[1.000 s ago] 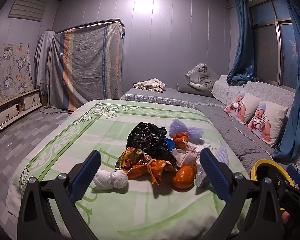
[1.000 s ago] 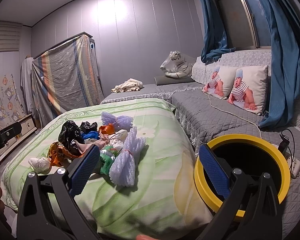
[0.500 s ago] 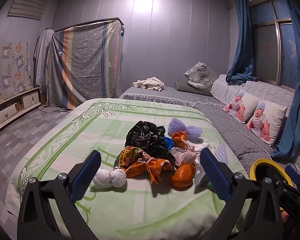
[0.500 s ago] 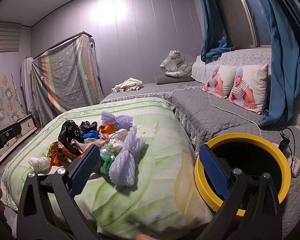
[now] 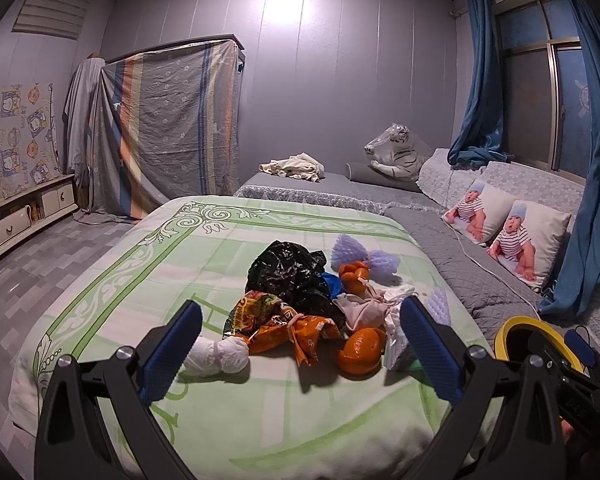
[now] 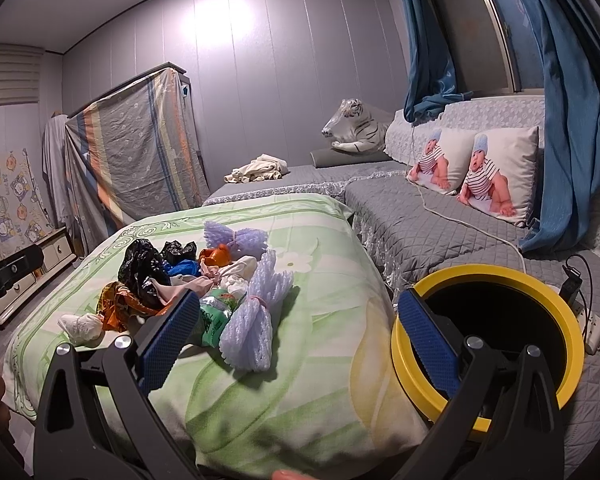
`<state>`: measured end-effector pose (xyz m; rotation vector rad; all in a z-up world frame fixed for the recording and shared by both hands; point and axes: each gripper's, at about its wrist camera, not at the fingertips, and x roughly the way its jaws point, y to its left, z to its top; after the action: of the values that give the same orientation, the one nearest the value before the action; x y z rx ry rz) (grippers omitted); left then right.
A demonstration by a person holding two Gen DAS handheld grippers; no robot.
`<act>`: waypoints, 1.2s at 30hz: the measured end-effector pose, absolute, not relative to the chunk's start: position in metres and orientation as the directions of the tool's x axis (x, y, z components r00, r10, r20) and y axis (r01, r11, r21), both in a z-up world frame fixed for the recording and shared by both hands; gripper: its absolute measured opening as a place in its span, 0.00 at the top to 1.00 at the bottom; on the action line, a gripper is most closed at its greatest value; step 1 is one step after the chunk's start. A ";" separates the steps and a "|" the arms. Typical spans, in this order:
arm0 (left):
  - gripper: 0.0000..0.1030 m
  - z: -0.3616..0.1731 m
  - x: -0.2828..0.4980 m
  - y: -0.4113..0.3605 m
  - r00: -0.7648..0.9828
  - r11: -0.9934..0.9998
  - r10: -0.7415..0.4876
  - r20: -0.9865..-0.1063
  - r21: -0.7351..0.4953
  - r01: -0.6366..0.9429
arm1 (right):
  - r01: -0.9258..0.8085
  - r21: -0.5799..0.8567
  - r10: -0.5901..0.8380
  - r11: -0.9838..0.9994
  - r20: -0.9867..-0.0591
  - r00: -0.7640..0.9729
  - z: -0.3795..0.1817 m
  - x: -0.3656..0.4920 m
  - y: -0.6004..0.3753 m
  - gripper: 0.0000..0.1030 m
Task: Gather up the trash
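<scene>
Nothing has shifted: left gripper [image 5: 300, 344] and right gripper [image 6: 296, 336] both hover spread wide and empty, trash pile [image 5: 300, 300] ahead (yellow-rimmed bin [image 6: 488, 280] right).

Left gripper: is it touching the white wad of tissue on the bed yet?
Apart. In the left wrist view the left gripper is open, and the white wad lies on the bedspread beyond its left finger, nothing between the fingers.

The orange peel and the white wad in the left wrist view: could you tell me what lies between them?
A crumpled orange snack wrapper lies between the peel and wad.
</scene>
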<state>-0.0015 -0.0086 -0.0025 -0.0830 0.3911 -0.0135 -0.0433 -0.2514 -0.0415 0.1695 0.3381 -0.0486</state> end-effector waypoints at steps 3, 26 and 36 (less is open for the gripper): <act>0.07 -0.002 -0.003 -0.009 0.926 0.996 -0.032 -0.376 -0.084 0.000 | 0.073 0.162 -0.014 0.984 -0.336 0.942 -0.043 -0.042 -0.252 0.08; 0.07 0.000 -0.008 -0.001 0.930 0.990 -0.071 -0.361 -0.139 0.022 | 0.118 0.155 -0.062 0.981 -0.326 0.943 -0.041 -0.041 -0.257 0.08; 0.07 0.000 -0.003 0.009 0.933 0.993 -0.088 -0.348 -0.108 0.054 | 0.093 0.153 -0.024 0.984 -0.402 0.916 -0.048 -0.023 -0.258 0.08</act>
<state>-0.0033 0.0088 0.0003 -0.0972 0.3601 -0.0727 -0.0233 -0.2585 -0.0478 0.1710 0.4100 -0.0609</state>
